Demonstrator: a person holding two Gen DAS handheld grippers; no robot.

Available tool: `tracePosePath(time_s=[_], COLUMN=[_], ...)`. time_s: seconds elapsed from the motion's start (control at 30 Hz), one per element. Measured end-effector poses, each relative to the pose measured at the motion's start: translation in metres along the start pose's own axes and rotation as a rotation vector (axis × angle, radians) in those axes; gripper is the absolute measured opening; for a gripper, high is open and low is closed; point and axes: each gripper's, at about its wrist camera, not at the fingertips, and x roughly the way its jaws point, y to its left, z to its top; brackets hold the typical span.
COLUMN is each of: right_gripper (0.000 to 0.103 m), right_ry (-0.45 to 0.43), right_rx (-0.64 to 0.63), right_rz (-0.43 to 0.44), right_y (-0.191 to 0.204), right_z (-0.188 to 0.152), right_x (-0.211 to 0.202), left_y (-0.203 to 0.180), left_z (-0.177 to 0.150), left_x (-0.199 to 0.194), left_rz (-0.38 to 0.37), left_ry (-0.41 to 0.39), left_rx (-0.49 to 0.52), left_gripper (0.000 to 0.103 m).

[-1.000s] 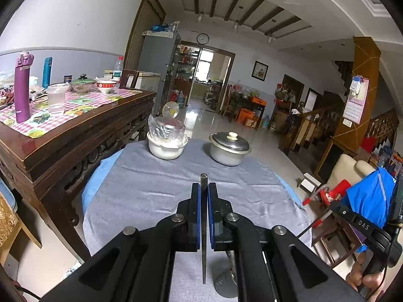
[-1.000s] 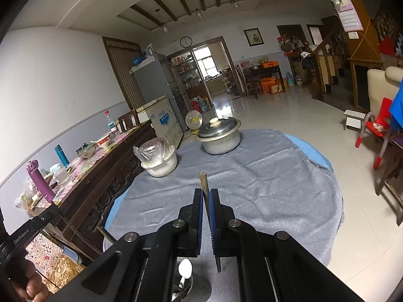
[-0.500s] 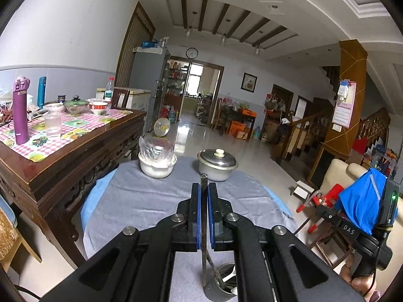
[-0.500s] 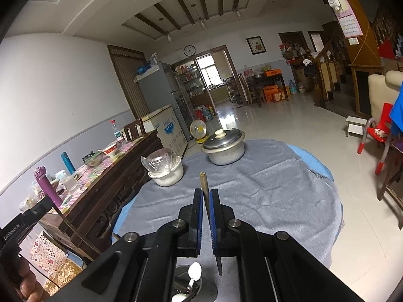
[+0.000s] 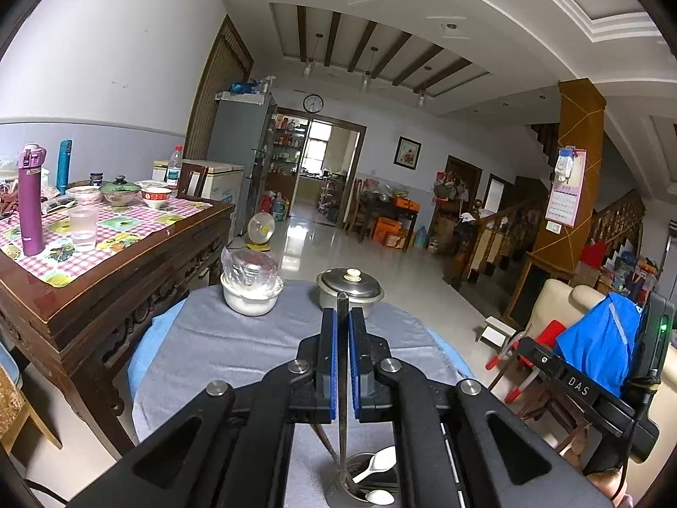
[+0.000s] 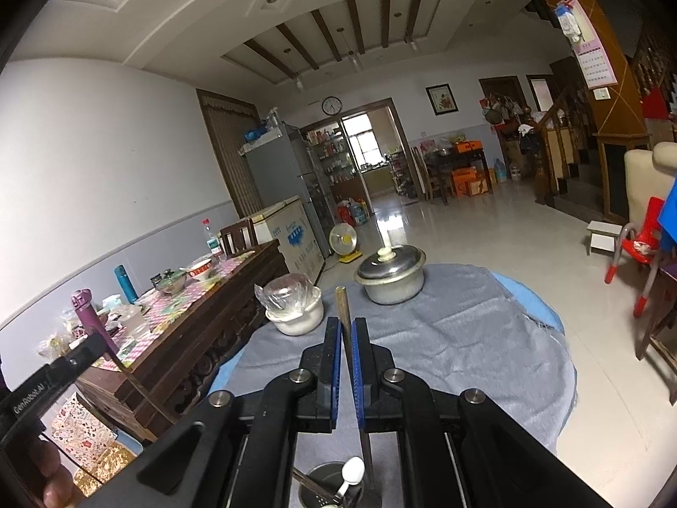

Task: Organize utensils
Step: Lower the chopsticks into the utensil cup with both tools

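Each claw, left claw (image 5: 342,338) and right claw (image 6: 347,343), grips one thin utensil above the round metal holder (image 6: 326,482), white spoons (image 6: 353,472) already inside, these two remaining.

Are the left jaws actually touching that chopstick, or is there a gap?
Touching. The left wrist view shows the left gripper with both blue-padded jaws pressed flat against the chopstick, no gap either side, its lower end reaching into the metal holder.
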Motion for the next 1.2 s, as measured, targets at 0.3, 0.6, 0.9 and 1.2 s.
tracePosePath(time_s=[0.3,0.6,0.9,1.2], right_gripper=[0.006,0.006,0.006,0.006], right_ry=[-0.019,-0.004,0.016,0.035], right_rx=[-0.037,-0.075,-0.077,-0.083], right_rz=[0.034,0.055,0.057,0.056], right_y=[0.021,0.036,0.033,0.033], right_z=[0.009,0.003,-0.003,-0.008], right_x=[-0.008,-0.006,0.001,0.005], left_y=[-0.009,-0.014,-0.014,-0.015], left_z=[0.003,0.0,-0.007,-0.011], left_x=[0.0,0.004,0.015,0.023], left_rz=[-0.014,-0.013,-0.012,-0.011], left_ry=[-0.01,-0.007,0.016,0.032], left_rx=[0.001,0.016,0.023,0.029], left_gripper=[0.005,0.005,0.005,0.005])
